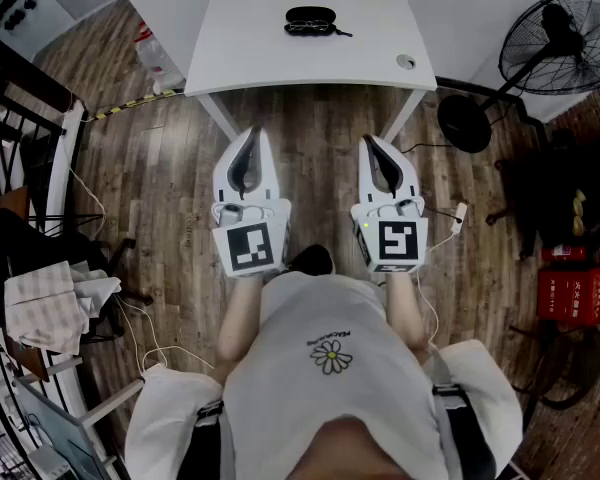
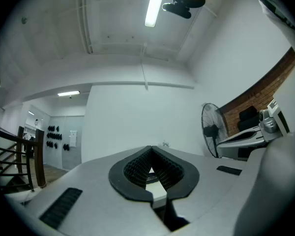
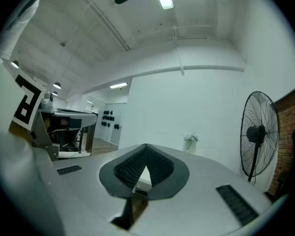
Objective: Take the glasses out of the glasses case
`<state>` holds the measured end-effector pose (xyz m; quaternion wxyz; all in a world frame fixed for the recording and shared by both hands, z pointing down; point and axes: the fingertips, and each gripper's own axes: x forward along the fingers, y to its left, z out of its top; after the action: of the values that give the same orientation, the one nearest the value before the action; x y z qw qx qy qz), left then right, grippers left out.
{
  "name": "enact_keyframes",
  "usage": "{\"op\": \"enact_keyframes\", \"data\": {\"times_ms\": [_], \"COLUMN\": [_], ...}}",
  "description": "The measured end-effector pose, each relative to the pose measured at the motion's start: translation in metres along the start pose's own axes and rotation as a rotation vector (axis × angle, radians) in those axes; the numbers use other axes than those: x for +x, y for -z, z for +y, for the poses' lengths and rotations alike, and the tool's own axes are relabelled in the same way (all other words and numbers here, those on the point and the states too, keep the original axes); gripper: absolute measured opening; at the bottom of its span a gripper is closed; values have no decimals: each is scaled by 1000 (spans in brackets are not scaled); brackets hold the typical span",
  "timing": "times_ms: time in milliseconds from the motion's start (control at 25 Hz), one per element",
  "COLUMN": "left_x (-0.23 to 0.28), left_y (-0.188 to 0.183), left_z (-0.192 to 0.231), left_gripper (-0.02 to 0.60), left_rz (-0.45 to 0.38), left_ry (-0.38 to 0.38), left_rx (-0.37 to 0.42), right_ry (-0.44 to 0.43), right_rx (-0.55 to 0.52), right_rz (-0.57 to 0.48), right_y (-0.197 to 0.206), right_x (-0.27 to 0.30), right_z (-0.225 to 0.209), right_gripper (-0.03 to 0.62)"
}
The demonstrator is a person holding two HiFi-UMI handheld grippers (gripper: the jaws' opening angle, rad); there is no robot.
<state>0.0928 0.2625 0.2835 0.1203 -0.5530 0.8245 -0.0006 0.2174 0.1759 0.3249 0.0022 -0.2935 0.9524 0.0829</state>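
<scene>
Since we have not yet reached in, our left tongs (image 1: 254, 134) hang closed and empty on the near left of the glasses case (image 1: 309, 16), short of the white surface (image 1: 240, 38) that carries it. The case looks too small for us to tell whether it is open. Our right tongs (image 1: 370, 140) hang on its near right, likewise closed on nothing, ready to approach.
</scene>
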Motion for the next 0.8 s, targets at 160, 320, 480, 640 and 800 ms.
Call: {"op": "enact_keyframes", "data": {"times_ms": [160,320,480,640,800], "left_x": [-3,-5,-11,-10,-13], "left_y": [1,1,8,2,3], "left_z": [4,1,7,11,10], "left_gripper": [17,17,17,17,17], "left_rz": [5,7,26,11,27], "left_ry": [-13,-13,-32,-41,-57], "left_rx": [-6,-7,-14,-7,-14], "right_ry": [-9,-23,-48,-64,-75], "right_rx": [3,18,27,73,43], "right_rz": [3,4,1,-36,24], "right_y": [-2,3,4,-3,8], "right_x": [-1,0,-2,-1,2], "right_z": [5,5,13,11,14], "right_gripper": [9,9,9,9,9]}}
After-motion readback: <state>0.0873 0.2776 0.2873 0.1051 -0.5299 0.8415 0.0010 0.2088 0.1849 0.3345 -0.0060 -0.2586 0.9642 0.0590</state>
